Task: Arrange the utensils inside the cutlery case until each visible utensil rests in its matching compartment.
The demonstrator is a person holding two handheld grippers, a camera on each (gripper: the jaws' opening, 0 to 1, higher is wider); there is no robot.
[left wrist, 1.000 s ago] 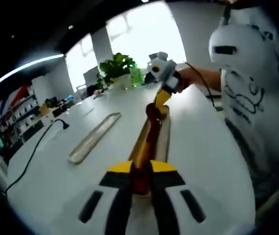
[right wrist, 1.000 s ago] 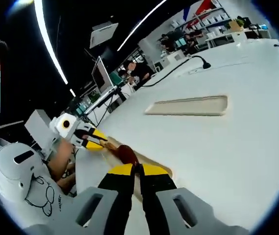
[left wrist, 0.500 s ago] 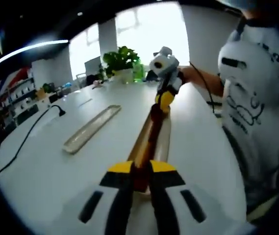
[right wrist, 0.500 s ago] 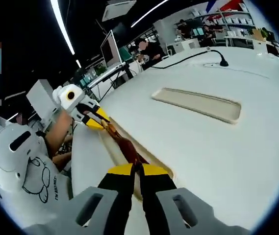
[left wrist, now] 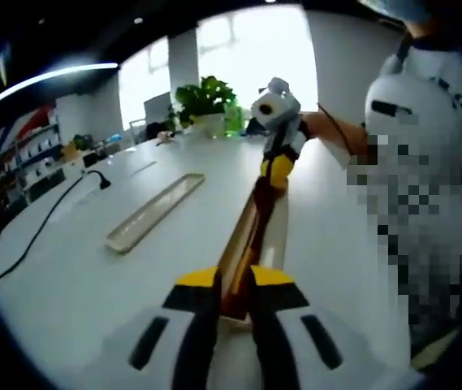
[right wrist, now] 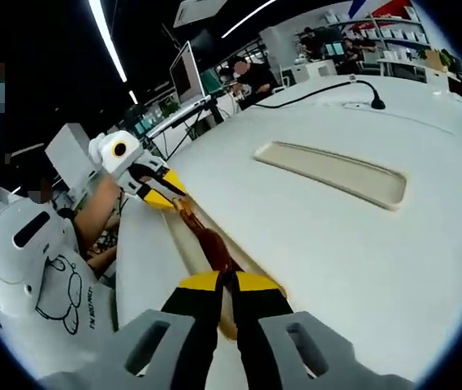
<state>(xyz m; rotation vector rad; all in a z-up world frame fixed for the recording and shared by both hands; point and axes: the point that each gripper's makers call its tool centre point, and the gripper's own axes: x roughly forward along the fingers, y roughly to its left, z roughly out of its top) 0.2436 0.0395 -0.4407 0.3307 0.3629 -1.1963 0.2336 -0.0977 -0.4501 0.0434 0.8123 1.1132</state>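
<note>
Utensil (left wrist: 247,236) clamped by both hand-held grippers over case (left wrist: 273,236).

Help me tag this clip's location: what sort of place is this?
Probably an open-plan office or lab: a long white table, monitors on desks with people seated behind, shelving along a wall, and a potted plant by bright windows.

A long white desk (left wrist: 84,268) carries everything here. A black cable (left wrist: 40,236) snakes across it to a small black plug (left wrist: 101,180) standing on the desk. At the far end of the desk sits a leafy green potted plant (left wrist: 202,97), with a green bottle (left wrist: 232,120) just beside it and bright windows (left wrist: 251,49) behind. Off past the desk's edge, shelving (right wrist: 377,32) lines the wall, a monitor (right wrist: 183,73) stands on another desk, and ceiling strip lights (right wrist: 109,41) glow overhead.
</note>
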